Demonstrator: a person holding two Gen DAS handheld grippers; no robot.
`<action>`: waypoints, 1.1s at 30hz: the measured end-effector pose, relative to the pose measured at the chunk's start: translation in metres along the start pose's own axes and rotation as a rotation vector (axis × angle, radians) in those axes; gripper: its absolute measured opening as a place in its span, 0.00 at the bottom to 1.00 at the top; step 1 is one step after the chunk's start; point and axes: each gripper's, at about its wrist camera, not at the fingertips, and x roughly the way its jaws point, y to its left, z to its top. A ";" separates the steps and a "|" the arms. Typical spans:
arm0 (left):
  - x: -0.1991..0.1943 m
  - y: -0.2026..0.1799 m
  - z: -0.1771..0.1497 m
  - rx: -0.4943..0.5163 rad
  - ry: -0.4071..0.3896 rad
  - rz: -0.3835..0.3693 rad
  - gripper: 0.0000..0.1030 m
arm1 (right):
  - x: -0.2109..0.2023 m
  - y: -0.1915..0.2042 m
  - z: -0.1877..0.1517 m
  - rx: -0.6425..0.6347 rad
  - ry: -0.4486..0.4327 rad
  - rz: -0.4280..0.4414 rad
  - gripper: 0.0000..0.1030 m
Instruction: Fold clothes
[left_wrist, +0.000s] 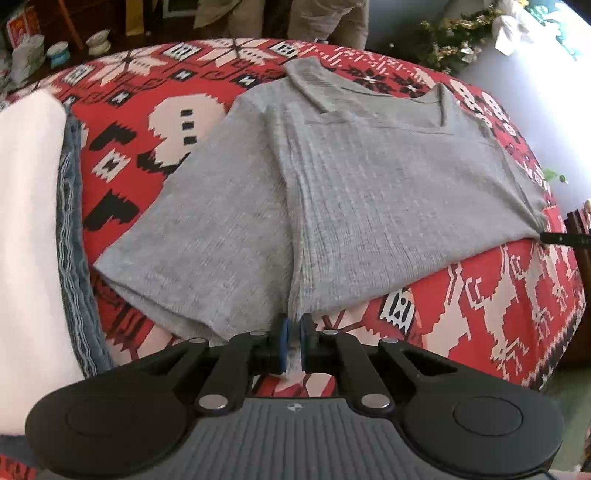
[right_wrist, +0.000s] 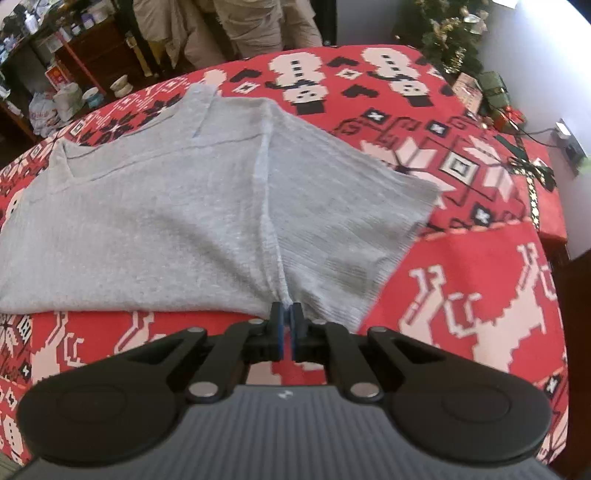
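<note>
A grey ribbed short-sleeved shirt (left_wrist: 369, 184) lies spread on a red patterned cloth (left_wrist: 498, 314), collar toward the far side. My left gripper (left_wrist: 294, 326) is shut on the shirt's near edge where a sleeve meets the body, fabric pinched between the blue pads. In the right wrist view the same shirt (right_wrist: 166, 221) fills the middle, and my right gripper (right_wrist: 287, 314) is shut on its near edge at the other sleeve seam. A dark fingertip of the right gripper (left_wrist: 565, 238) shows at the shirt's right corner in the left wrist view.
A stack of folded white and blue-grey cloth (left_wrist: 33, 221) lies at the left. A person in beige clothing (right_wrist: 255, 26) stands beyond the far edge. Cups and clutter (right_wrist: 66, 96) sit at the far left, green decorations (right_wrist: 447, 40) and wrapped boxes (right_wrist: 495, 92) at the far right.
</note>
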 end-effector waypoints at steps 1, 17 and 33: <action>-0.001 -0.001 0.000 -0.002 0.008 0.009 0.12 | 0.000 -0.003 0.000 0.006 0.005 -0.001 0.03; -0.012 0.002 0.084 -0.131 -0.194 0.040 0.26 | -0.025 0.005 0.052 0.076 -0.142 0.032 0.20; 0.037 -0.004 0.125 -0.069 -0.144 0.097 0.05 | 0.058 0.011 0.107 0.125 -0.161 0.024 0.24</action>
